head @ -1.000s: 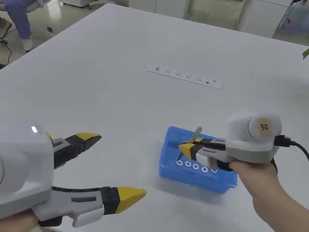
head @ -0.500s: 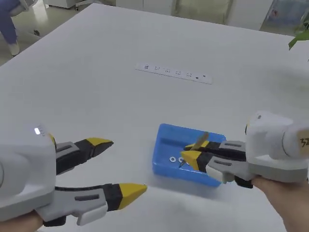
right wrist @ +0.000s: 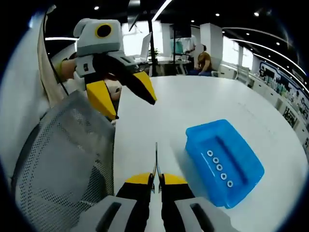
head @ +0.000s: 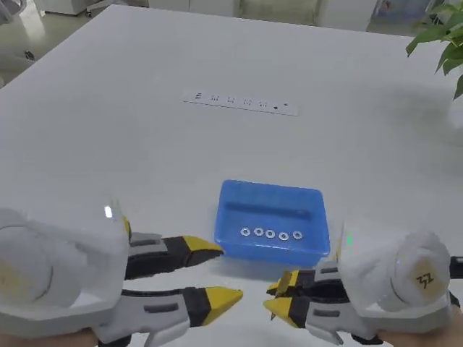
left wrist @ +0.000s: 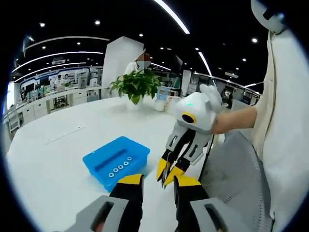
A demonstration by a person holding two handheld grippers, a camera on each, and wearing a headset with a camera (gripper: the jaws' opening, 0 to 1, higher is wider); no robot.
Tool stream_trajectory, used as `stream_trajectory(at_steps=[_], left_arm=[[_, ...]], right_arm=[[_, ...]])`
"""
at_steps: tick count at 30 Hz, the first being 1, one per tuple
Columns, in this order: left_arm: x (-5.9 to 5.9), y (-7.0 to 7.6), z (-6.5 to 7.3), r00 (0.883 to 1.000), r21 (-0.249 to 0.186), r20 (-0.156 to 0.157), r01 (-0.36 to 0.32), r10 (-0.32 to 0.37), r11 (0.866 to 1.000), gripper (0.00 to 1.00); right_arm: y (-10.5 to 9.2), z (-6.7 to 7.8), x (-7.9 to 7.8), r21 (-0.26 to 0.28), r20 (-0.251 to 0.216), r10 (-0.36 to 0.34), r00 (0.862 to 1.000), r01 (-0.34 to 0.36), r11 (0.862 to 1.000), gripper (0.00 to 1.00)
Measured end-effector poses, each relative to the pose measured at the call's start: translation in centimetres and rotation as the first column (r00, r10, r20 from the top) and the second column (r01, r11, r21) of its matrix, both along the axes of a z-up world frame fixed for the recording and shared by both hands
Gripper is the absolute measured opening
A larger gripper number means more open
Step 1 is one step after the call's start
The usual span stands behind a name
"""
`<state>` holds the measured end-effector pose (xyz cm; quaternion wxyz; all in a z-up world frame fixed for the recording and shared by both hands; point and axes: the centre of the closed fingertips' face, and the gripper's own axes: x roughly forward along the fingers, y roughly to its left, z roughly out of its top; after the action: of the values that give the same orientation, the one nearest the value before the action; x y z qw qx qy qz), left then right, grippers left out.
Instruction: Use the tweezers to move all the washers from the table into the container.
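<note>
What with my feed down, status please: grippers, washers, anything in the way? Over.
Left gripper open, empty. Right gripper shut on tweezers, short of blue container. Five washers in a row inside it. Nothing in the way.

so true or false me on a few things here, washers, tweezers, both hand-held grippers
1. Five washers lie in a row inside the blue container. True.
2. The left hand-held gripper is clamped shut. False: its jaws stand apart and hold nothing.
3. The right hand-held gripper is shut on the tweezers. True.
4. The tweezers' tips are down inside the container. False: they are clear of it, over the white table beside the container.
</note>
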<state>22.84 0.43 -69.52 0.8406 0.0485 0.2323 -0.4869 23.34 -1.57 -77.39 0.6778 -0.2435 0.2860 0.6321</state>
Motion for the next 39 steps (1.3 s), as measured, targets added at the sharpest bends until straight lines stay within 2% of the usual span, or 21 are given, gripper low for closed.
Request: stream_trajectory(at_steps=[2, 7, 10, 14, 18, 19, 21, 24, 29, 34, 39], left_arm=[[-0.6, -0.8, -0.5, 0.999, 0.007, -0.021, 0.045, -0.045, 0.999, 0.16], [-1.0, -1.8, -0.6, 0.996, 0.014, -0.015, 0.085, -0.085, 0.996, 0.15], [-1.3, -2.2, -0.8, 0.993, 0.026, -0.013, 0.12, -0.12, 0.992, 0.13], [-2.0, -2.6, -1.7, 0.984, 0.083, -0.021, 0.177, -0.176, 0.981, 0.16], [-2.1, -2.8, -1.7, 0.982, 0.09, -0.015, 0.189, -0.189, 0.978, 0.13], [-2.0, -2.8, -1.7, 0.981, 0.099, -0.008, 0.191, -0.191, 0.977, 0.1], [-1.9, -2.6, -2.1, 0.977, 0.15, 0.017, 0.206, -0.211, 0.967, 0.04], [-1.7, -2.5, -2.5, 0.978, 0.176, 0.016, 0.204, -0.21, 0.963, 0.0], [-1.6, -2.5, -2.7, 0.978, 0.18, 0.01, 0.205, -0.21, 0.962, 0.0], [-1.8, -2.3, -3.5, 0.975, 0.223, -0.006, 0.216, -0.22, 0.951, 0.0], [-1.7, -2.1, -3.9, 0.981, 0.217, -0.041, 0.194, -0.19, 0.957, 0.0]], right_arm=[[0.1, -0.3, -0.7, -0.015, 0.003, 0.04, 0.999, -0.04, 0.999, 0.03], [0.3, -1.1, -2.1, -0.079, 0.032, 0.15, 0.988, -0.147, 0.986, 0.03], [0.6, -1.1, -2.4, -0.081, 0.029, 0.159, 0.987, -0.157, 0.984, 0.03], [0.8, -1.0, -2.4, -0.086, 0.038, 0.179, 0.983, -0.175, 0.981, 0.03], [1.0, -1.1, -2.4, -0.105, 0.05, 0.204, 0.978, -0.198, 0.975, 0.03], [1.0, -1.2, -2.4, -0.108, 0.053, 0.208, 0.977, -0.201, 0.974, 0.03], [1.1, -1.2, -2.5, -0.112, 0.056, 0.214, 0.975, -0.207, 0.972, 0.03], [1.1, -1.2, -2.6, -0.119, 0.059, 0.229, 0.972, -0.221, 0.968, 0.03], [1.0, -1.3, -2.5, -0.135, 0.07, 0.238, 0.969, -0.227, 0.964, 0.03], [0.9, -1.6, -2.6, -0.15, 0.064, 0.243, 0.968, -0.231, 0.961, 0.03], [0.8, -1.7, -2.4, -0.146, 0.06, 0.228, 0.972, -0.218, 0.965, 0.04]])
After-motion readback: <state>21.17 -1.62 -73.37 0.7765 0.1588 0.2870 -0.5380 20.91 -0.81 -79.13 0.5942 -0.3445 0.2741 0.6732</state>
